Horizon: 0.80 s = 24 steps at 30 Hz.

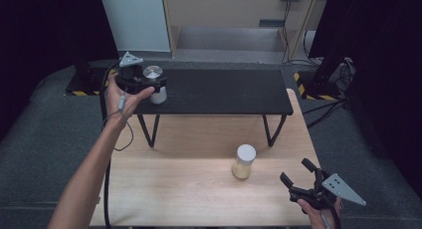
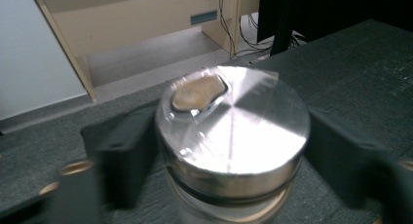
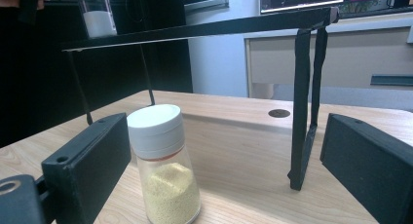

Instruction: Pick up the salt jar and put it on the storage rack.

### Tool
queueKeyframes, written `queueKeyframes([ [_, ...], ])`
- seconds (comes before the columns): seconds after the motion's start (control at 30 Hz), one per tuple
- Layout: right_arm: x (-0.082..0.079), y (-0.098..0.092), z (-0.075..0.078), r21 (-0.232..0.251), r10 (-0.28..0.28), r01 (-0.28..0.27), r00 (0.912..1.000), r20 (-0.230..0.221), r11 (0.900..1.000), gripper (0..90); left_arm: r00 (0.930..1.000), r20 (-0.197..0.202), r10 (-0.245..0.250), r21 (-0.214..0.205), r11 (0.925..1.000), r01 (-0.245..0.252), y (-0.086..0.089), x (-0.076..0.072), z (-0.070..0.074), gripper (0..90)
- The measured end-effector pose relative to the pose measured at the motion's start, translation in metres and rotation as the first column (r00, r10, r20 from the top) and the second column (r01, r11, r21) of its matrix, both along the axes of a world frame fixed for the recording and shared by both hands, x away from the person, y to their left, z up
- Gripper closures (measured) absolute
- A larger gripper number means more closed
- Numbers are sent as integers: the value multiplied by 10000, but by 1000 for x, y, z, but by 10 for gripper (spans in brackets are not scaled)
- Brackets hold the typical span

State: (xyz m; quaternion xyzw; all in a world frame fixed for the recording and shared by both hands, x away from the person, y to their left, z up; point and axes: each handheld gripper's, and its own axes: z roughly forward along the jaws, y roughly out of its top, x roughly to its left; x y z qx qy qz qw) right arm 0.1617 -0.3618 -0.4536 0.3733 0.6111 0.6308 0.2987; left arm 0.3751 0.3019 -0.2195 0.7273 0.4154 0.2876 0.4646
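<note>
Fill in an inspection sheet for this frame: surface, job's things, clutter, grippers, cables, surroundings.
Surface: light wooden table with a black raised shelf standing on it.
Job's things: silver-lidded jar of white powder, upright on the shelf's left end; white-capped jar of yellow grains, upright on the table.
Clutter: nothing seen.
Grippers: left gripper straddles the silver-lidded jar, jaws apart on either side of the lid, pads not pressing. Right gripper is open, low at the table's right front, aimed towards the white-capped jar, apart from it.
Cables: black cable trails from the left gripper along the forearm; more cables on the floor behind.
Surroundings: dark floor mat, pale wooden cabinet behind.
</note>
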Motion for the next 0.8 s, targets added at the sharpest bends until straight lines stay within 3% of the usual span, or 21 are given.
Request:
queueKeyframes([
  [0.07, -1, 0, 0, -12, -9, 9, 10000, 47, 10000, 44, 9999, 98, 119, -128, 9998, -118, 2, -3, -2, 118],
  [0.2, -2, -1, 0, 15, -60, 60, 10000, 61, 10000, 44, 9998, 213, 63, -765, 9971, -46, 11, -6, 3, 89],
  [0.27, -1, -1, 0, 10, -62, 62, 10000, 46, 10000, 44, 9981, 561, 240, -749, 9970, -198, 9, -13, 9, 99],
  [0.37, -1, 0, 0, -3, -39, 39, 10000, 60, 10000, 44, 9975, 693, 140, -1413, 9900, -40, 15, -16, 17, 101],
  [0.47, -2, 0, 0, -11, -25, 25, 10000, 65, 10000, 44, 9951, 976, 126, -1441, 9896, 16, 16, -20, 26, 100],
  [0.57, -2, 0, 0, -24, -19, 20, 10000, 95, 10000, 44, 9921, 1240, -161, -1696, 9848, 372, 21, -25, 34, 101],
  [0.67, -2, 0, 1, 16, -14, 14, 10000, 96, 10000, 44, 9829, 1661, -797, -1715, 9792, 1084, 26, -32, 42, 101],
  [0.73, -2, 0, 1, 5, 2, -2, 10000, 94, 10000, 44, 9769, 1842, -1079, -1809, 9732, 1416, 28, -37, 46, 100],
  [0.8, -1, 0, 1, -5, 30, -30, 10000, 89, 10000, 44, 9715, 2024, -1237, -1723, 9720, 1597, 27, -42, 49, 98],
])
